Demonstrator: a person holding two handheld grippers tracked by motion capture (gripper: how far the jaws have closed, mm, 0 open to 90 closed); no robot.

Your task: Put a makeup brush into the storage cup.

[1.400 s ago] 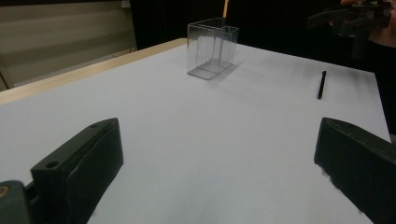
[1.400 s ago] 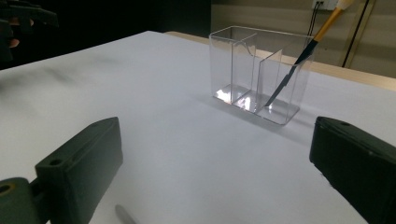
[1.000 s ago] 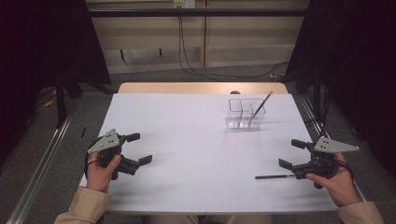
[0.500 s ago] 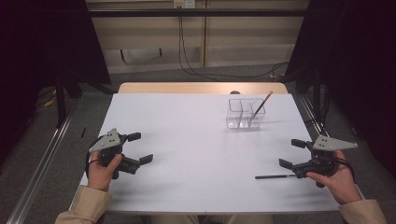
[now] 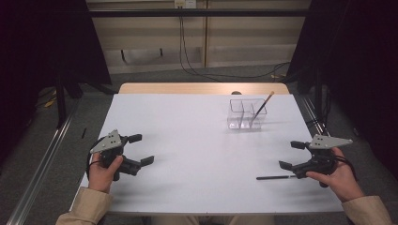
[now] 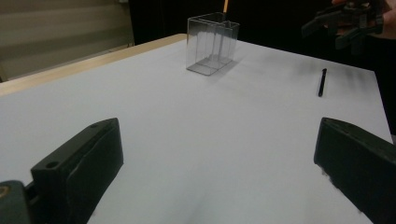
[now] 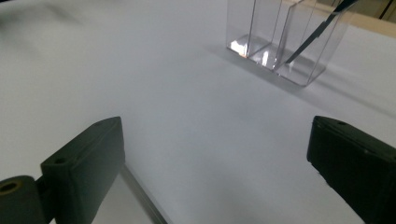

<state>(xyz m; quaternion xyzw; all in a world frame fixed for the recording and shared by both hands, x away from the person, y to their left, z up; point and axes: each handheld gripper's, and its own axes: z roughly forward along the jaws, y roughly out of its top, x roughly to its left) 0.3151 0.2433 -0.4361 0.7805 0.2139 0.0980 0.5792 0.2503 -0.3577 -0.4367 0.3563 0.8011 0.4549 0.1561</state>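
Observation:
My left gripper (image 5: pixel 141 149) rests open at the table's near left, nothing between its jaws. At the near right my right gripper (image 5: pixel 288 154) is also open and empty. A thin black pen (image 5: pixel 276 177) lies flat on the white table, just beside the right gripper's nearer jaw. A clear divided container (image 5: pixel 246 114) stands at the far right, with a long stick (image 5: pixel 262 108) leaning in its right compartment. In the left gripper view the container (image 6: pixel 212 44) and pen (image 6: pixel 321 82) lie far ahead. The right gripper view faces the container (image 7: pixel 285 42) and stick (image 7: pixel 317 30).
The white tabletop (image 5: pixel 197 140) spreads wide between the grippers and the container. A wooden strip (image 5: pixel 202 88) runs along its far edge. Dark curtains and metal frame legs stand at both sides, with cables on the floor behind.

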